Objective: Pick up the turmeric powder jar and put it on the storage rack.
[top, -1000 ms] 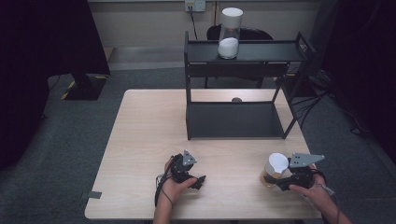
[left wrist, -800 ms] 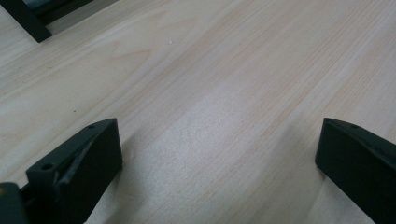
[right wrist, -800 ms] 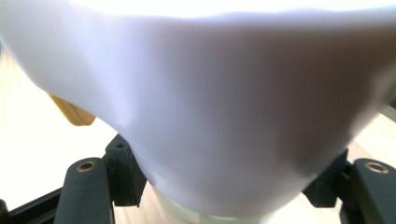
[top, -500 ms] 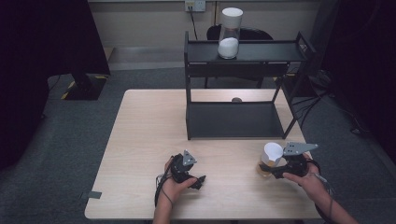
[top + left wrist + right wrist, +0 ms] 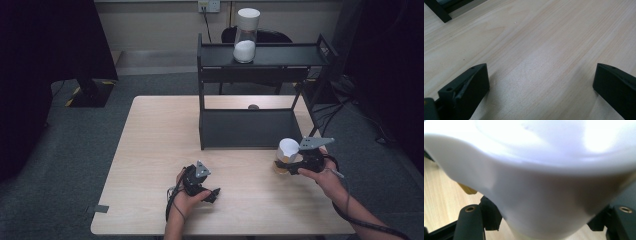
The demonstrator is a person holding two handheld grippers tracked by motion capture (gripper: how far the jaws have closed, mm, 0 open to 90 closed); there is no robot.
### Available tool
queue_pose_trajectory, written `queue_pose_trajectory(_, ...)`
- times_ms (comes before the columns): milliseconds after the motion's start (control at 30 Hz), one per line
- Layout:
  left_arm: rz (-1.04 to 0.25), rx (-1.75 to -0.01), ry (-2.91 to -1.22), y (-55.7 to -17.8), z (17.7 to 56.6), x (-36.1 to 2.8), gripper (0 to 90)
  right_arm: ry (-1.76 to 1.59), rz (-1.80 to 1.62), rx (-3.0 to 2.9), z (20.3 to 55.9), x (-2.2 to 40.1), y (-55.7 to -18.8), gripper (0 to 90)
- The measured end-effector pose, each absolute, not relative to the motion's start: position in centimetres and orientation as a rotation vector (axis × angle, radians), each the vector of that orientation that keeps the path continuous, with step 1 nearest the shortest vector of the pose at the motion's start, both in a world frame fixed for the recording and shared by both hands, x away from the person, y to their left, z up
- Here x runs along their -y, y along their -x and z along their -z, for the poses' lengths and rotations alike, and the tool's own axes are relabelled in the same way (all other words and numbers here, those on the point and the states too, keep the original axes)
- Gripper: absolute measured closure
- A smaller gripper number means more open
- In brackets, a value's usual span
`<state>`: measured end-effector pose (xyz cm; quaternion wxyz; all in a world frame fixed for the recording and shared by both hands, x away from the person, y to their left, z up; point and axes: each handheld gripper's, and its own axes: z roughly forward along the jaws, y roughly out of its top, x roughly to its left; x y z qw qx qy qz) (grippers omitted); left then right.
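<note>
White cup (image 5: pixel 288 149) pinched by right gripper (image 5: pixel 292 166), contents possibly yellowish; left gripper (image 5: pixel 206 189) spread; jar (image 5: pixel 246 35) half-full white powder.

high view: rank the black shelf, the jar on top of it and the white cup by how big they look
1. black shelf, by far the largest
2. jar
3. white cup, a bit smaller than the jar, though it is nearer the camera, so that gap is unsure

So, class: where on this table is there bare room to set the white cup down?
Bare table spreads left of the black shelf, and between the left gripper and the right gripper holding the white cup. It is crowded by the shelf's front.
</note>
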<state>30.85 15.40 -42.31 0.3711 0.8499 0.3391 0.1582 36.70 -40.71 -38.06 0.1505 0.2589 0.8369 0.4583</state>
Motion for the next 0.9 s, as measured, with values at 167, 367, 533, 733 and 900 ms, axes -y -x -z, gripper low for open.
queue_pose_trajectory(167, -0.406, -0.87, -2.179, -30.8, 42.3, -15.4, 0.0, -0.755, -1.324, -2.408, 37.5, 40.3, -37.9, 30.4)
queue_pose_trajectory(367, -0.406, -0.87, -2.179, -30.8, 42.3, -15.4, 0.0, -0.756, -1.328, -2.4, 36.2, 40.0, -39.0, 30.4)
queue_pose_trajectory(533, -0.405, -0.87, -2.179, -30.9, 42.3, -15.4, 0.0, -0.749, -1.318, -2.392, 34.5, 39.6, -39.8, 30.4)
queue_pose_trajectory(733, -0.405, -0.869, -2.18, -30.9, 42.3, -15.4, 0.0, -0.727, -1.307, -2.403, 32.5, 39.1, -40.6, 30.4)
queue_pose_trajectory(900, -0.405, -0.869, -2.18, -30.9, 42.3, -15.4, 0.0, -0.723, -1.313, -2.408, 31.4, 39.0, -41.2, 30.5)
